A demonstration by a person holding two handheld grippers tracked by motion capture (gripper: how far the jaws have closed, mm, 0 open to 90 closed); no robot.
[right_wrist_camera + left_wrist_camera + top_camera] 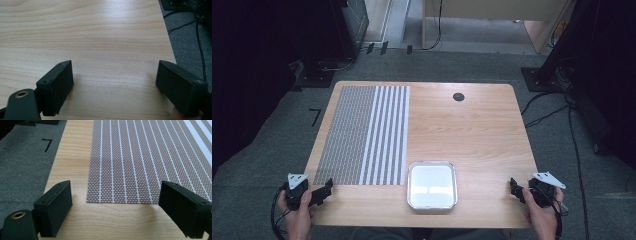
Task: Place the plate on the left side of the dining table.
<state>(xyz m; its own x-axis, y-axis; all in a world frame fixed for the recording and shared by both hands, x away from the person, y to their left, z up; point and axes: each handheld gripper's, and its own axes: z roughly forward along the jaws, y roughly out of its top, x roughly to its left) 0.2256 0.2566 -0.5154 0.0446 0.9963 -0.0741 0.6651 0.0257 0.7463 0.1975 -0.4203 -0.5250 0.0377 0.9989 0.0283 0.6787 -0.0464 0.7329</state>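
- A wooden counter point(472, 135) fills the middle of the high view, with grey carpet around it and a small dark round hole point(458, 97) near its far edge.
- A woven placemat point(362, 135) lies flat on the left half of the counter, grey mesh with white stripes on its right side. Its near edge sits just ahead of the left tongs point(323, 190), and in the left gripper view its near corner point(88, 200) lies between the two jaws but untouched.
- The placemat looks light, thin and floppy; it would likely sag or fold when lifted. The near edge or a near corner seems the best place to pinch it.
- A shallow square metal tray point(432, 206) sits at the near middle of the counter, just right of the placemat and well apart from both hands.
- The left tongs are spread wide, grasping nothing.
- The right tongs point(515, 189), at the counter's near right edge, are also spread wide over bare wood, grasping nothing.
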